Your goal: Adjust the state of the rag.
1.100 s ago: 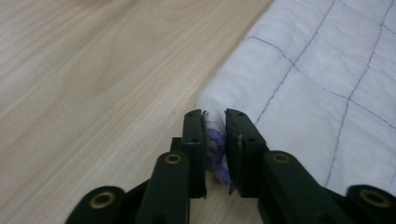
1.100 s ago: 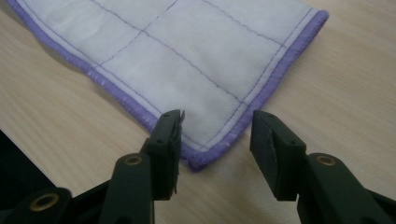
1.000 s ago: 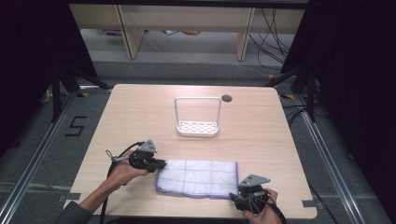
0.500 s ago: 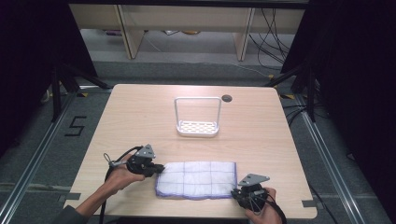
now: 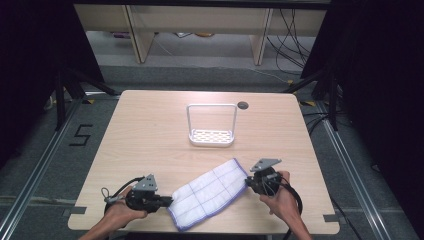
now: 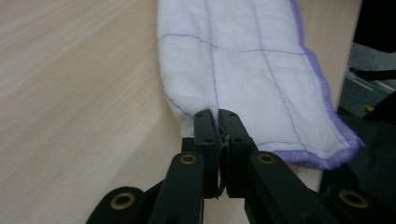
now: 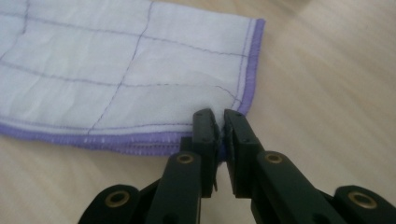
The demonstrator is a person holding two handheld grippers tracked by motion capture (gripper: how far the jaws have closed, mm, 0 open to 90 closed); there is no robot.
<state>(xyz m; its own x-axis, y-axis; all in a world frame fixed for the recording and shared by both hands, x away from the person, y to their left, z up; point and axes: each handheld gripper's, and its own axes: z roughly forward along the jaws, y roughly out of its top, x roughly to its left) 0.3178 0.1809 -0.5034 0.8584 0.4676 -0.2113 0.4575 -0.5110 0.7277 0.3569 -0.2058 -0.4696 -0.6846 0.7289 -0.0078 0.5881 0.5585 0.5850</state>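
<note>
High view: a white cloth (image 5: 209, 192) with a purple hem and a thin grid of stitching lies slantwise on the near part of the table (image 5: 150, 135), its right end farther from the person than its left. Left gripper (image 5: 167, 201) is clamped on the cloth's near left corner, and in the left gripper view (image 6: 218, 122) the jaws stand pressed together with the cloth's edge pinched between them. Right gripper (image 5: 248, 182) grips the far right corner; in the right gripper view (image 7: 220, 122) its jaws have just been closing and now nip the hem (image 7: 140, 142) at that corner. Between the two grips the cloth rests flat on the wood. A white rack (image 5: 211, 135) stands well beyond it, toward the table's middle, beside a dark hole (image 5: 243, 105) in the tabletop
</note>
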